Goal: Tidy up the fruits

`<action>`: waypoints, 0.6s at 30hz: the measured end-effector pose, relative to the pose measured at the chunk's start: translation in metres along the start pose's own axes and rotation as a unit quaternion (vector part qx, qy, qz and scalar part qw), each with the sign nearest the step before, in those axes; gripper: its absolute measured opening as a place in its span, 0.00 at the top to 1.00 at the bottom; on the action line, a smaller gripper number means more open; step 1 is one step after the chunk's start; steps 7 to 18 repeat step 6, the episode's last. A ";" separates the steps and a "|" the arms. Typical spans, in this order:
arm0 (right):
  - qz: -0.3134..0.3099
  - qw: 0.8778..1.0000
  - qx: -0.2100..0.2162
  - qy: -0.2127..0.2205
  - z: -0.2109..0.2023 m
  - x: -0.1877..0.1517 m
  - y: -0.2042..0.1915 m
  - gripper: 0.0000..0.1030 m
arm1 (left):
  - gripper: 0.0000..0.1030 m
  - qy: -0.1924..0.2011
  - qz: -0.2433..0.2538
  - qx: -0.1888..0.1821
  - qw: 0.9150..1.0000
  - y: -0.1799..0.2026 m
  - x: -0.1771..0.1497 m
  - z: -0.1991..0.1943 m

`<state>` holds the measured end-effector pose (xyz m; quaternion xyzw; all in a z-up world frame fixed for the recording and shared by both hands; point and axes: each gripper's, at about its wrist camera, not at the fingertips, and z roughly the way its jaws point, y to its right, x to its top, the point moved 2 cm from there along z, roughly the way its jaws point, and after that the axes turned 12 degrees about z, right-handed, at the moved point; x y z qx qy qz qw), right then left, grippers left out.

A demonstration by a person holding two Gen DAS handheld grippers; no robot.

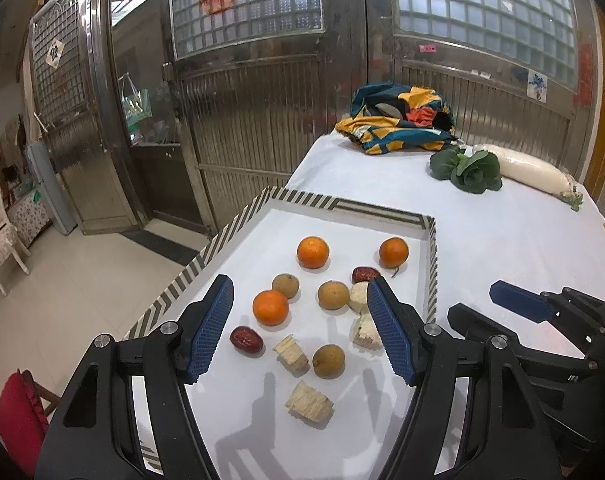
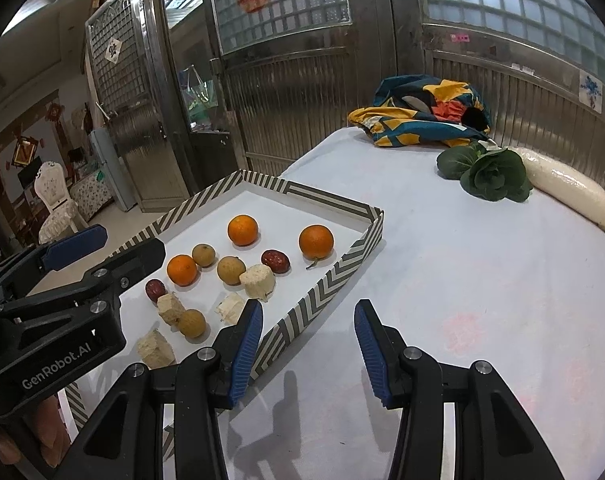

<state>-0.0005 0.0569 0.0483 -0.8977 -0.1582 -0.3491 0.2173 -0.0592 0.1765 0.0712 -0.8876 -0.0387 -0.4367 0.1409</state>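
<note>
A striped-rim tray [image 1: 206,256] [image 2: 334,276] holds three oranges [image 1: 313,252] [image 2: 243,230], three brown longans [image 1: 329,361] [image 2: 231,269], two red dates [image 1: 246,340] [image 2: 275,260] and several pale cut chunks [image 1: 309,403] [image 2: 257,280]. My left gripper [image 1: 298,320] is open and empty above the tray's near half. My right gripper [image 2: 307,344] is open and empty over the tray's right rim and the white tablecloth. Each gripper shows in the other's view [image 1: 518,304] [image 2: 74,248].
On the white cloth [image 1: 502,240] at the back lie a leafy green [image 1: 468,170] [image 2: 490,174], a white radish [image 1: 534,168] [image 2: 574,188] and a colourful cloth bundle [image 1: 398,118] [image 2: 418,116]. Metal doors stand behind. The table's left edge drops to the floor.
</note>
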 end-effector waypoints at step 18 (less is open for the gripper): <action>0.018 1.000 -0.009 0.010 -0.019 0.003 0.020 0.55 | 0.32 0.006 0.015 -0.034 0.999 0.024 0.009 -0.006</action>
